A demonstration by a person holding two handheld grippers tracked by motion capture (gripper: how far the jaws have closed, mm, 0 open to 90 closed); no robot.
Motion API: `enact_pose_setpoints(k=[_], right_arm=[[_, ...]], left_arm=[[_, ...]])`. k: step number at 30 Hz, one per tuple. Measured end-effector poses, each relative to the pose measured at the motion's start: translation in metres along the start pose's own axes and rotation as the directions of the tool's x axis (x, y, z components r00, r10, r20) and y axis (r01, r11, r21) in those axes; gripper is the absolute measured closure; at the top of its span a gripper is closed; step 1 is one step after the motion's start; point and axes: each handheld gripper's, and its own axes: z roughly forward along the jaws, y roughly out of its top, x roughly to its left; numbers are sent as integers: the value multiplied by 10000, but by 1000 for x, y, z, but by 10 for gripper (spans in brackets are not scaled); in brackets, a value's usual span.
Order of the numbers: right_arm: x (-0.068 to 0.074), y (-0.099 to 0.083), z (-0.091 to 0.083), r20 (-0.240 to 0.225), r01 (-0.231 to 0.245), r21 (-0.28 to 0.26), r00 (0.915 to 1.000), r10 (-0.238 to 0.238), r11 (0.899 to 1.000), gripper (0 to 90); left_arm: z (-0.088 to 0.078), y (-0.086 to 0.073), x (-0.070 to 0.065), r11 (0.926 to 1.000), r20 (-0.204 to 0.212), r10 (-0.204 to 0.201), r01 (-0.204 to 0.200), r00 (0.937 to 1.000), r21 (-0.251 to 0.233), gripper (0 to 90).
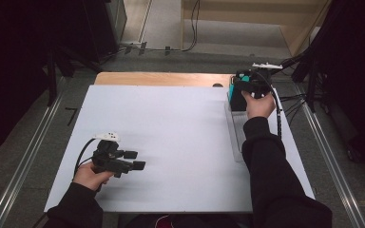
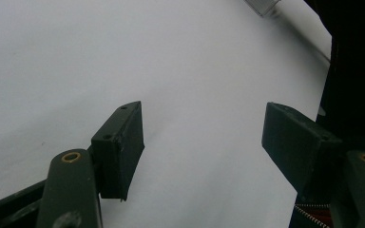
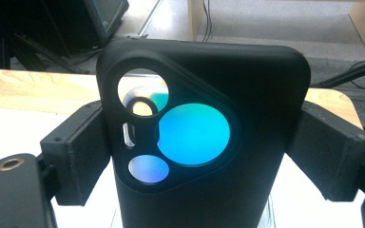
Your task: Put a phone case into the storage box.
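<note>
Your worktop [image 1: 171, 142] is a white sheet over a wooden board whose bare far edge appears in the high view and again behind the case in the right gripper view. At the worktop's far right, your right gripper [image 1: 247, 85] holds a black phone case [image 3: 204, 137] upright; the high view gives only a dark block with a teal edge there, standing at the far end of a clear tray [image 1: 235, 137], whereas the right gripper view presents the case's back close up, with a rounded triangular camera cutout and several round openings showing teal and blue behind them. In that view both jaws lie against the case's two sides, gripping it at a medium width. Your left gripper [image 1: 132, 160] rests low over the near left of the worktop, well apart from the case; the left gripper view shows its jaws spread wide with bare white surface between them. No brand, label or writing is legible on the case or the grippers.
</note>
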Motion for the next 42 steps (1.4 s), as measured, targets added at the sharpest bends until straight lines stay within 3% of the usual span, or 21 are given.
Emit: enact_pose_setpoints(k=[24, 30, 42], right_arm=[[11, -9, 9, 209, 479, 102, 9986, -481, 9988, 108], [14, -10, 8, 450, 384, 106, 9982, -388, 9992, 105], [15, -11, 8, 410, 552, 119, 9976, -556, 9984, 103]], left_arm=[[3, 2, 1, 10000, 55, -16, 15, 10000, 30, 311], [4, 2, 1, 10000, 91, -47, 46, 9999, 40, 311], [4, 2, 1, 10000, 84, -47, 46, 10000, 40, 311]])
